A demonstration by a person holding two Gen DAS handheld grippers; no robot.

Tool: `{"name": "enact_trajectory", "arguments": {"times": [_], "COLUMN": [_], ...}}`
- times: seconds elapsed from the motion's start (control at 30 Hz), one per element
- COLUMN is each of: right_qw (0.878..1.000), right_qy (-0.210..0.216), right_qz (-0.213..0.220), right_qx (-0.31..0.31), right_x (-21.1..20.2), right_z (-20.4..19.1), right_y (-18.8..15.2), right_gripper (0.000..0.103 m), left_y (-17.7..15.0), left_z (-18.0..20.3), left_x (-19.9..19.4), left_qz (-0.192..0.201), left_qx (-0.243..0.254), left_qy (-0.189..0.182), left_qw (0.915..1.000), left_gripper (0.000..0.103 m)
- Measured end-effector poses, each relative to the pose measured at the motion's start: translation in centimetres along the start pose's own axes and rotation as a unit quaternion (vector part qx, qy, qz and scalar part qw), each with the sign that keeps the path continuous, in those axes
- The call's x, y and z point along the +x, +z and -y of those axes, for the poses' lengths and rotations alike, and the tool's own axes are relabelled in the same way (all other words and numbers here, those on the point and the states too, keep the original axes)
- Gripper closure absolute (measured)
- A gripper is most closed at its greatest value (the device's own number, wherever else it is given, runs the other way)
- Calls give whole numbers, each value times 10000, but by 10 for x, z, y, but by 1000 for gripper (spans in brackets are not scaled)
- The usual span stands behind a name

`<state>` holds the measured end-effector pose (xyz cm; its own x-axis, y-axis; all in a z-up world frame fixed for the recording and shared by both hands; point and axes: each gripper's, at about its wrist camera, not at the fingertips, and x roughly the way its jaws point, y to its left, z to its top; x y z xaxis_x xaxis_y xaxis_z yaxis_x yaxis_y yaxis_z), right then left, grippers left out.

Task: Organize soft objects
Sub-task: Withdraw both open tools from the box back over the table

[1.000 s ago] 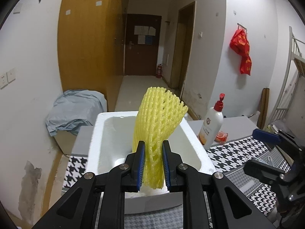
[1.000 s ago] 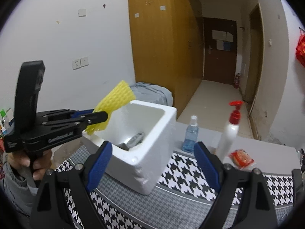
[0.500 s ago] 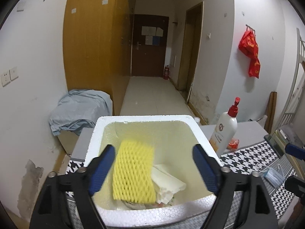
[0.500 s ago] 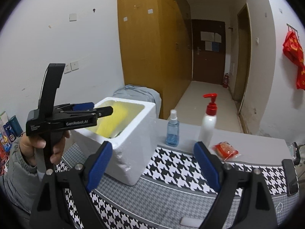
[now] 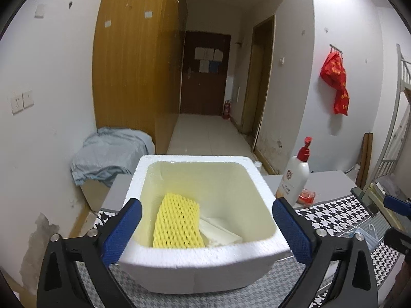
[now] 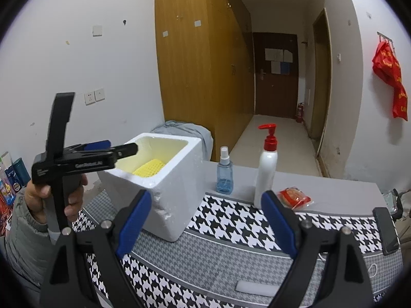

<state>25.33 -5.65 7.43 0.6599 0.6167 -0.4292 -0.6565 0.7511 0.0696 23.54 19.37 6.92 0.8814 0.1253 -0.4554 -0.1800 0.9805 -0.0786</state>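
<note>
A yellow foam net [image 5: 178, 224] lies loose inside the white foam box [image 5: 197, 258], partly on a white foam sheet [image 5: 221, 233]. My left gripper [image 5: 205, 205] hovers just in front of the box's near rim. Its jaws are opening wide, and nothing is between the pads. In the right wrist view, the left gripper [image 6: 118, 147] sits over the box [image 6: 177, 205], with the yellow net [image 6: 149, 170] showing inside. My right gripper [image 6: 206, 197] is open and empty above the houndstooth cloth, to the right of the box. A white foam piece [image 6: 257, 287] lies on the cloth below it.
A red-pump lotion bottle [image 6: 267, 169], a blue spray bottle [image 6: 224, 174] and a red packet [image 6: 294, 197] stand behind the cloth. A phone [image 6: 386, 228] and a face mask [image 5: 359, 233] lie at the right. A person's hand [image 6: 38, 195] holds the left gripper.
The left gripper's jaws went from shut on the yellow net to wide open, and the net dropped into the box. The right gripper drifted to the right, away from the box.
</note>
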Motion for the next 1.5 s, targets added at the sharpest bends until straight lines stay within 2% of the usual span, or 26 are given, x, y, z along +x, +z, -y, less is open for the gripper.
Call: {"name": "enact_trajectory", "arguments": {"times": [0.17, 0.37, 0.63, 0.73, 0.93, 1.1, 1.3, 1.5], "right_qw": [10000, 9997, 9989, 9984, 9977, 9968, 9957, 9957], "right_qy": [-11, -2, -168, -236, -300, -385, -557, -530], "right_qz": [53, 160, 430, 512, 589, 683, 734, 741], "right_qx": [58, 166, 114, 81, 112, 134, 107, 145], "right_x": [-11, -29, -60, -69, -84, -97, -103, -106], "right_z": [1, -1, -5, -6, -5, -2, -1, 2], "right_y": [-6, -13, -23, -29, -40, -49, -60, -72], "right_gripper": [13, 13, 13, 13, 13, 13, 13, 13], "left_y": [-7, -11, -20, -23, -36, -48, -61, -73], "left_z": [11, 17, 43, 53, 69, 76, 88, 98], "left_x": [-20, -42, -78, -87, -102, -105, -108, -107], "left_qz": [197, 342, 682, 653, 797, 699, 689, 665], "left_qx": [127, -48, 162, 125, 253, 197, 276, 439], "left_qy": [191, 50, -39, -193, -257, -440, -413, -516], "left_qw": [9995, 9994, 9975, 9976, 9962, 9964, 9964, 9955], "left_gripper": [1, 1, 1, 1, 1, 1, 1, 1]}}
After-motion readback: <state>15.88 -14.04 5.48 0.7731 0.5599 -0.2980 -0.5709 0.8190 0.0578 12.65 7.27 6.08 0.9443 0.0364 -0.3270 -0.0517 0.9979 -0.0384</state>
